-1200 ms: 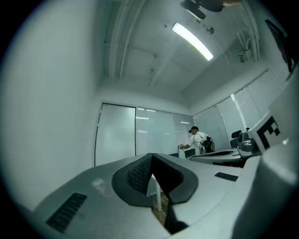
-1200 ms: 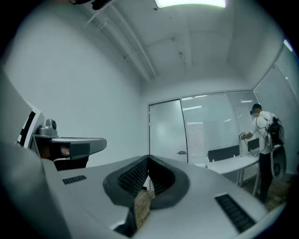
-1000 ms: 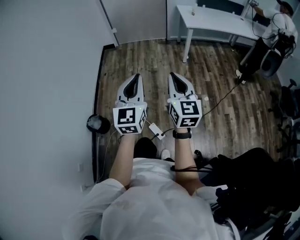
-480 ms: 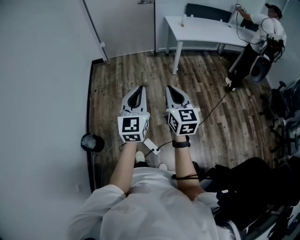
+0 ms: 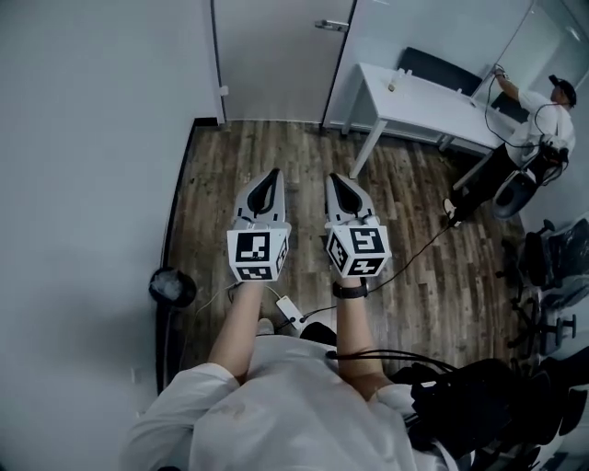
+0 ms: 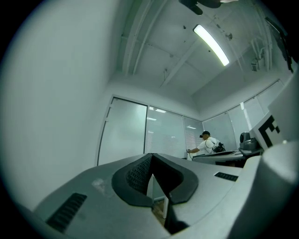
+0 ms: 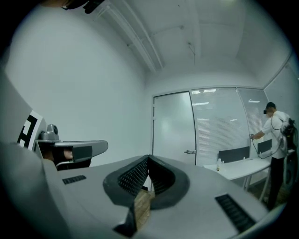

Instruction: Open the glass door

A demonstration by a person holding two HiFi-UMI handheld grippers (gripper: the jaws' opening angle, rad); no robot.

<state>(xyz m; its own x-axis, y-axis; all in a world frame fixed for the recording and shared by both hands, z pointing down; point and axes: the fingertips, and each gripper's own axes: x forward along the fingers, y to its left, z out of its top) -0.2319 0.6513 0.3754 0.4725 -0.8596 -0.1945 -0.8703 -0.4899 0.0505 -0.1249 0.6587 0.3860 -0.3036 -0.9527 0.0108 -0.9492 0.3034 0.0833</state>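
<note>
The frosted glass door [image 5: 281,60] stands shut at the far end of the wood floor, its metal handle [image 5: 331,26] near its right edge. In the right gripper view the door [image 7: 173,126] and handle [image 7: 189,151] are straight ahead, some way off. My left gripper [image 5: 271,173] and right gripper [image 5: 335,178] are held side by side at about the same height, pointing at the door. Both are shut and empty. The left gripper's jaws [image 6: 152,156] and the right gripper's jaws [image 7: 148,158] meet at their tips.
A white wall [image 5: 92,138] runs along the left. A white table [image 5: 433,101] stands right of the door, with a person [image 5: 543,110] beyond it. Black chairs [image 5: 552,267] stand at the right. A black round object [image 5: 172,285] and a white box [image 5: 287,308] with cables lie on the floor.
Both grippers have moved forward together towards the door. The door and its handle have come further into the head view; the table and person have shifted right.
</note>
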